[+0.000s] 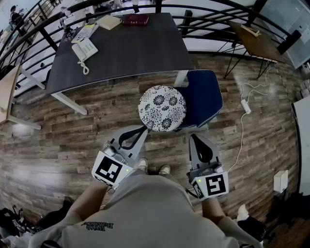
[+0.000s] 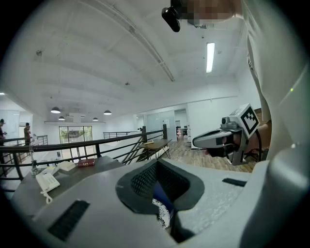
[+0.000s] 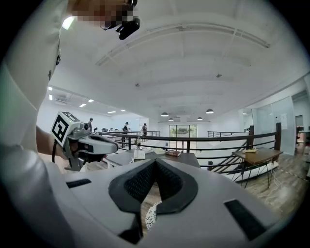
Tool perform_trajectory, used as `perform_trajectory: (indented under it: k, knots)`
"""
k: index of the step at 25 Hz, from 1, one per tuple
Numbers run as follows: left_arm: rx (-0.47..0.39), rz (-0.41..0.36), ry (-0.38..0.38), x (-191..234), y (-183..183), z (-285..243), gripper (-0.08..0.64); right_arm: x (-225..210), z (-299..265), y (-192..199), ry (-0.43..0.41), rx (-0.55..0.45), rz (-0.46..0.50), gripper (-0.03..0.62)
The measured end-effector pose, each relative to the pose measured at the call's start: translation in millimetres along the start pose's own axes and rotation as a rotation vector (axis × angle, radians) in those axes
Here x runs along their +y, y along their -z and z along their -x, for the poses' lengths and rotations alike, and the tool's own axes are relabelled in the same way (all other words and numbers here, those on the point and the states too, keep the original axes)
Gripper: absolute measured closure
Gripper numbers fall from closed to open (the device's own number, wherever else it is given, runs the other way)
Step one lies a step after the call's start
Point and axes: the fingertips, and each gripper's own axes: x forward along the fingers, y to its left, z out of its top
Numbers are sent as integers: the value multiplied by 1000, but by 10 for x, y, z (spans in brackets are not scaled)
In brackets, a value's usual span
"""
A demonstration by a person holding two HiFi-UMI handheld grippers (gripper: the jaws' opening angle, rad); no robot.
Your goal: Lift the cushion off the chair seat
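A round cushion (image 1: 162, 108) with a black-and-white flower print lies on the blue chair seat (image 1: 206, 97), at its left side and overhanging the edge. Both grippers hang in front of the chair, short of the cushion and touching nothing. My left gripper (image 1: 143, 129) is shut, its tip just below the cushion's near-left rim. My right gripper (image 1: 194, 137) is shut, near the seat's front edge. In the left gripper view a sliver of cushion (image 2: 163, 214) and blue seat (image 2: 159, 193) shows through the shut jaws' gap. The right gripper view shows a sliver of cushion (image 3: 150, 216) likewise.
A dark desk (image 1: 121, 48) stands behind the chair with a phone (image 1: 85, 50) and books (image 1: 135, 19) on it. A black railing (image 1: 203, 7) runs behind. A small wooden table (image 1: 256, 41) stands far right. A white power strip (image 1: 246, 106) with cable lies on the wood floor.
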Motion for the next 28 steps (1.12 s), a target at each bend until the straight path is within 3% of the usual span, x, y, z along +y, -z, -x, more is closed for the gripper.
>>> perform_trajectory:
  k: [8, 14, 28]
  knots:
    - [5, 48, 13, -96, 26, -12, 555, -91, 97, 33, 14, -18, -50, 589]
    - [20, 41, 9, -261, 10, -75, 555, -157, 276, 53, 10, -16, -52, 589]
    - [34, 110, -15, -735, -118, -221, 555, -238, 611, 246, -68, -4, -74, 589]
